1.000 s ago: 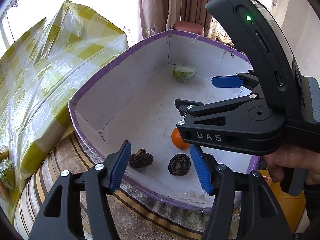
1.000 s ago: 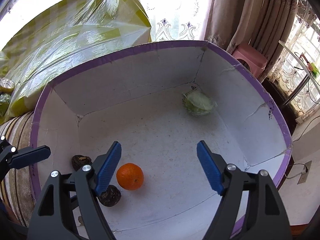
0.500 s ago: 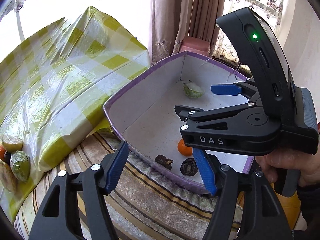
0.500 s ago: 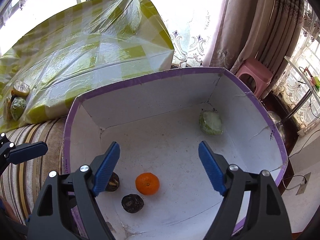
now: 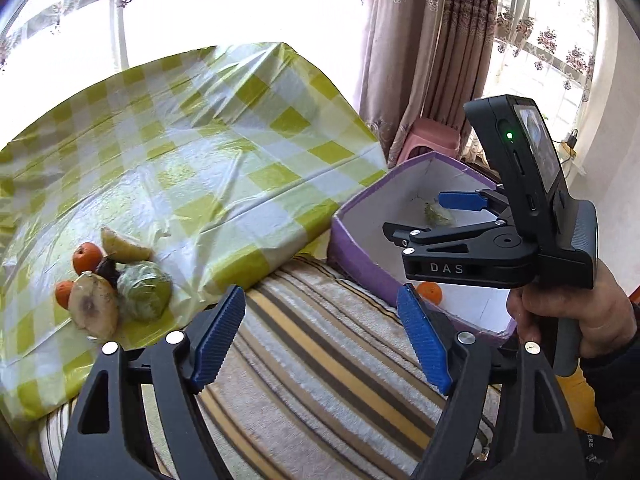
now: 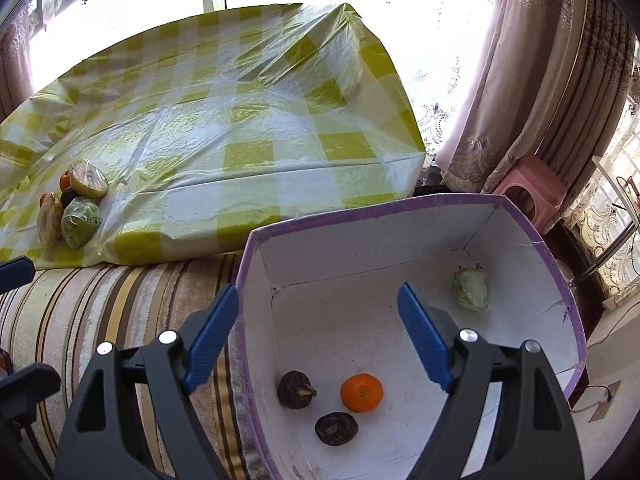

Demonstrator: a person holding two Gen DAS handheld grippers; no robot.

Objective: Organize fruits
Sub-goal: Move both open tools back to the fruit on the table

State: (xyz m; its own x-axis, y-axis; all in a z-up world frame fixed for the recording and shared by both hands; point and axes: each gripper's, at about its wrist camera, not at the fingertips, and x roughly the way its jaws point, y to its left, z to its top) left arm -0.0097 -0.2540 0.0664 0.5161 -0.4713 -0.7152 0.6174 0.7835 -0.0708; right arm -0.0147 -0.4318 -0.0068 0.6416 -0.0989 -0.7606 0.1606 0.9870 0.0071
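Note:
A purple-rimmed white box [image 6: 400, 202] holds an orange [image 6: 361, 392], two dark brown fruits [image 6: 295, 390] and a green wrapped fruit [image 6: 471, 289]. A pile of fruits lies on the checked tablecloth: oranges [image 5: 87, 258], a green wrapped fruit [image 5: 144, 290] and pale halves [image 5: 93, 310]; it also shows in the right wrist view [image 6: 70, 208]. My left gripper [image 5: 320, 344] is open and empty above the striped cloth. My right gripper [image 6: 320, 334] is open and empty over the box's near left corner; it shows in the left wrist view [image 5: 452, 216].
A yellow-green checked plastic cloth [image 5: 192, 152] covers the table at left. A striped cloth [image 5: 320, 360] covers the surface under the box. Curtains [image 5: 424, 40] and a pink stool [image 6: 528, 192] stand behind the box.
Both grippers have pulled back and up from the box and swung left. The fruit pile on the tablecloth has come into view. Both stay open and empty.

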